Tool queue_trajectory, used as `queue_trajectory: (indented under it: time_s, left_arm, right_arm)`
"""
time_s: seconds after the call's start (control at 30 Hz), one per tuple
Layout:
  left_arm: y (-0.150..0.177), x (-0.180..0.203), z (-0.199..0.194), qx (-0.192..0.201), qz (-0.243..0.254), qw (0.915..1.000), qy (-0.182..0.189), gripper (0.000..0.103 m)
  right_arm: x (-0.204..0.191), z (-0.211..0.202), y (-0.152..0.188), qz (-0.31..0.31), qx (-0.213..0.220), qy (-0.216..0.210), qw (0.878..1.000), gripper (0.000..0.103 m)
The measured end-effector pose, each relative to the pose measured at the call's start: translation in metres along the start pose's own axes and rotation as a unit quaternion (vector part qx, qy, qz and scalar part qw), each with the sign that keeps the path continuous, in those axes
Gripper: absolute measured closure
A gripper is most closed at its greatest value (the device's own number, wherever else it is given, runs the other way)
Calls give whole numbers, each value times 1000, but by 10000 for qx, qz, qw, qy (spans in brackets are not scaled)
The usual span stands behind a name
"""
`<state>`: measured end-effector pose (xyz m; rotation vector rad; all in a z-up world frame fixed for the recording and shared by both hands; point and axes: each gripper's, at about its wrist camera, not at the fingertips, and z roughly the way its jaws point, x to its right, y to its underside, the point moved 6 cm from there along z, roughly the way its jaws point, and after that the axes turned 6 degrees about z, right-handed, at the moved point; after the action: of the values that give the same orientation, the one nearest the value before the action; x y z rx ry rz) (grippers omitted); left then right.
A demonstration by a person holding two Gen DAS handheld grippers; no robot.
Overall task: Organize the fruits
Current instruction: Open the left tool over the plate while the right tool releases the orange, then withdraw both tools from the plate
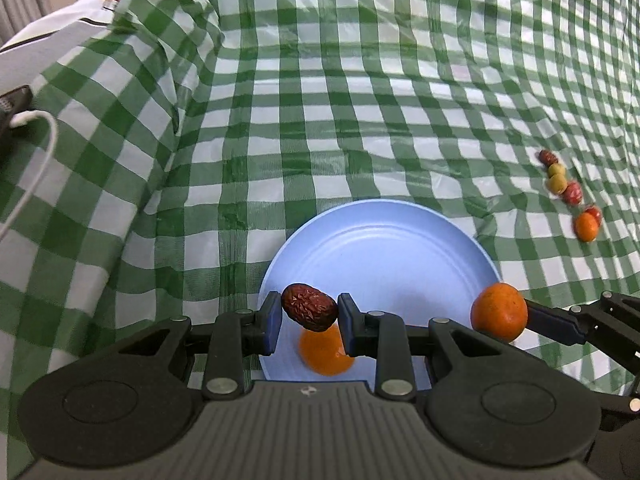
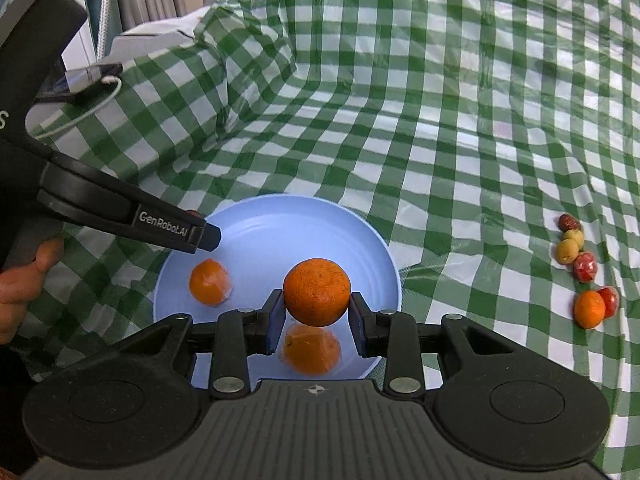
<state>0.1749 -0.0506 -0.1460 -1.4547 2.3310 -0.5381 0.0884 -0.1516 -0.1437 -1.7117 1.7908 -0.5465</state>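
Over smooth blue plate [image 1: 400,248], left claw [image 1: 309,316] pinching wrinkled date [image 1: 309,307], right claw [image 2: 316,312] gripping dimpled orange [image 2: 317,291]

Wrinkled red date [image 1: 309,307] & orange [image 2: 317,292] held above blue plate [image 2: 280,220]; 2 oranges inside.

Left gripper [image 1: 309,314] tilts steeply downward, its two blue-padded fingers clamped on a wrinkled red date [image 1: 309,307]; right gripper [image 2: 316,306] angles downward too, fingers pinching a mandarin orange [image 2: 317,286] from both sides; a bare hand [image 2: 18,280] wraps the left gripper's handle, thumb uppermost.
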Motion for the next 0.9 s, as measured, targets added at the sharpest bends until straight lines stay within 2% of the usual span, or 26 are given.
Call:
queue_trajectory:
  time_s: [0.17, 0.2, 0.23, 0.27, 0.3, 0.33, 0.37, 0.5, 0.73, 0.9]
  left_arm:
    - [0, 3, 16, -61, 232, 9997, -5, 69]
    - [0, 4, 18, -61, 261, 9996, 37, 62]
    - [0, 5, 17, -52, 275, 9996, 83, 42]
    - [0, 5, 15, -32, 271, 9996, 119, 29]
    - [-1, 4, 11, 59, 230, 9997, 113, 8]
    - [-2, 3, 5, 186, 184, 9996, 90, 2]
    - [-3, 3, -4, 323, 167, 9993, 94, 2]
    - [3, 3, -28, 387, 228, 9989, 93, 2]
    - [37, 1, -72, 397, 41, 9991, -126, 1]
    - [62, 0, -98, 376, -164, 9990, -198, 1]
  right_arm:
    - [0, 16, 1, -65, -225, 3, 9997, 65]
    - [-1, 18, 1, -61, -263, -15, 9996, 65]
    - [-1, 19, 0, -49, -283, -36, 9996, 64]
    - [-1, 18, -2, -52, -270, -74, 9996, 54]
    - [-2, 15, -4, -69, -217, -69, 9997, 40]
    - [-2, 11, -7, -90, -142, -28, 9999, 33]
    - [-2, 6, -9, -115, -80, 18, 9999, 23]
    - [-2, -16, -9, -121, -62, -11, 9999, 12]
    - [-9, -59, 20, 175, -259, -141, 9994, 7]
    - [-20, -83, 36, 167, -193, -140, 9996, 6]
